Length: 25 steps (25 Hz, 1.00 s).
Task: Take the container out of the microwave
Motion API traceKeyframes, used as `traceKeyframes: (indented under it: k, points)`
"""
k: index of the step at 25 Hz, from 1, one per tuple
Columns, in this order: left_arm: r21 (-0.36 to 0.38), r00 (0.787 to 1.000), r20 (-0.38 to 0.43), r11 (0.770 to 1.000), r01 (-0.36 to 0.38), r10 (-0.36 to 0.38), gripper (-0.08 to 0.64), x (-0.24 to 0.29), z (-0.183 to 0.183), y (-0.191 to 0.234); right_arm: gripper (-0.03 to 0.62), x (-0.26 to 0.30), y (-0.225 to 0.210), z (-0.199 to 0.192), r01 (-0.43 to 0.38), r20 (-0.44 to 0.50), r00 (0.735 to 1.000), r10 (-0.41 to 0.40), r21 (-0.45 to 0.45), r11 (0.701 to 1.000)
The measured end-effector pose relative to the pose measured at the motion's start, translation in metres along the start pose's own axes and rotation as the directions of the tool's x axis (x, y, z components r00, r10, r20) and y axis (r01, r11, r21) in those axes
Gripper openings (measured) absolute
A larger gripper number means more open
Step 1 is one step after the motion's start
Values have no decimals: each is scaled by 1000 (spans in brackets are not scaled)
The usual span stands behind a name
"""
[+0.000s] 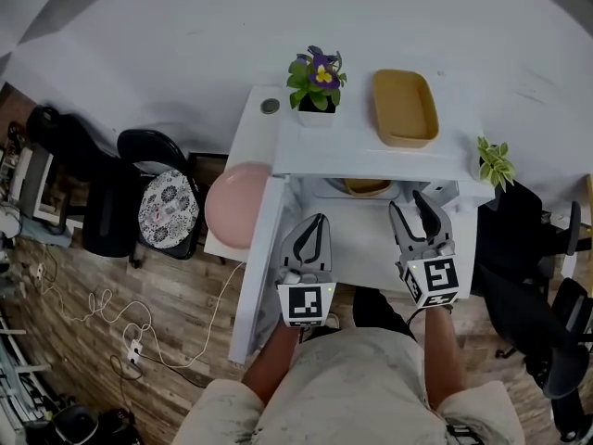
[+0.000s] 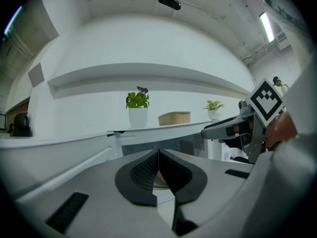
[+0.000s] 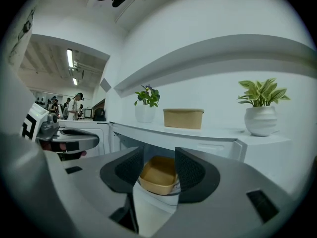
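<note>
The container (image 3: 157,175) was a shallow, rounded-rectangular tray of matte tan card. It sat inside the open cavity of the smooth white microwave (image 1: 352,146), and from the head view only a strip of its rim showed under the front edge of the microwave's top. A second tan container (image 1: 404,108) of similar shape lay on the top toward the back right corner, making two in all.

There were also two potted plants. A purple-flowered one (image 1: 315,86) stood in a plain white pot at the back edge, left of centre. A cream-striped leafy one (image 3: 261,110) stood in a rounded, ribbed white pot by the right edge. The flat white door (image 1: 259,267) stood open along the left side.

The left claw (image 2: 159,155) had its dark, cross-hatched pads (image 2: 143,172) pressed together, with nothing between them. The right claw (image 3: 159,155) had its jaws moderately apart and gripped nothing. The tan tray showed through the gap farther in, untouched. Both claws hung before the open cavity.
</note>
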<state>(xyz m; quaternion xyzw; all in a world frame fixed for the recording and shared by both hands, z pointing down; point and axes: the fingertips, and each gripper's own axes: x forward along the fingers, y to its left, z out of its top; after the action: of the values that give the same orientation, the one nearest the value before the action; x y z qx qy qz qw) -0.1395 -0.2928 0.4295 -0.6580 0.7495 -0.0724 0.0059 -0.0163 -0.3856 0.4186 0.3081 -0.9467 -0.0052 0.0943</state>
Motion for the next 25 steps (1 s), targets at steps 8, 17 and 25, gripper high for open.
traceKeyframes:
  k: [8, 17, 25]
  points:
    - [-28, 997, -72, 1000, -10, 8, 9, 17, -20, 0, 198, 28, 4, -13, -73, -52, 996, 72, -18, 997]
    - [-45, 994, -99, 998, -49, 44, 9, 41, -37, 3, 196, 59, 7, -38, -194, -126, 974, 188, -33, 980]
    - [-83, 984, -130, 987, -136, 125, 9, 50, -49, 16, 198, 72, 23, -60, -320, -195, 931, 307, -39, 946]
